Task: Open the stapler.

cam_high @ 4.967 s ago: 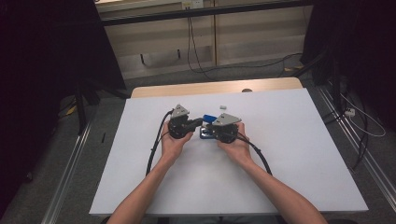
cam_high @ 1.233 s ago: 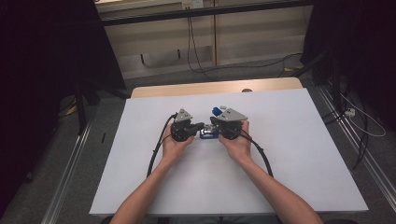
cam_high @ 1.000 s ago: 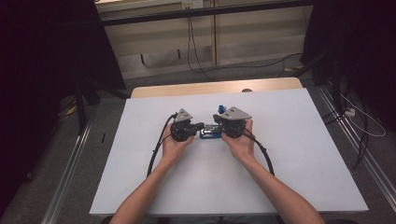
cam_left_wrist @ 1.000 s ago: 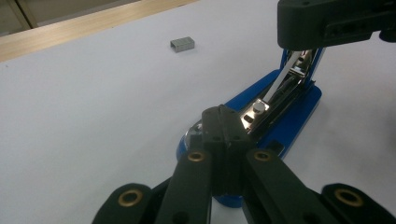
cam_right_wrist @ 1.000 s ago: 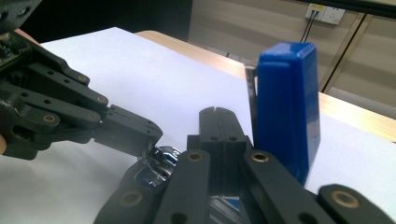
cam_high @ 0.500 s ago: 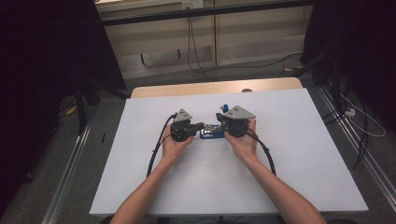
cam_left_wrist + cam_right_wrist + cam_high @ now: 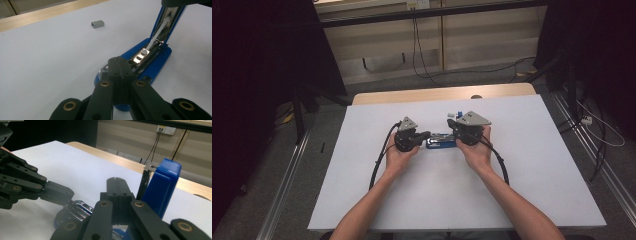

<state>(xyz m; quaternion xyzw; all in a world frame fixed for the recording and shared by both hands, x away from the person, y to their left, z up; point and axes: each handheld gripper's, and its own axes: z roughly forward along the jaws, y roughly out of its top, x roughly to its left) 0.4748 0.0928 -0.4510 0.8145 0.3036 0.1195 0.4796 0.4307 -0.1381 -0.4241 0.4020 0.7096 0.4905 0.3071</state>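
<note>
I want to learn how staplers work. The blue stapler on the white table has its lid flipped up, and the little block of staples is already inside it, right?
Not quite. The blue stapler does have its lid flipped up on the white table, but the block of staples is not inside it. The left gripper view shows it lying on the table, apart from the stapler.

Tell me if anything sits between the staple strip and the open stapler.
Nothing visible does: bare white table lies between the staple strip and the open blue stapler, whose lid stands raised.
</note>
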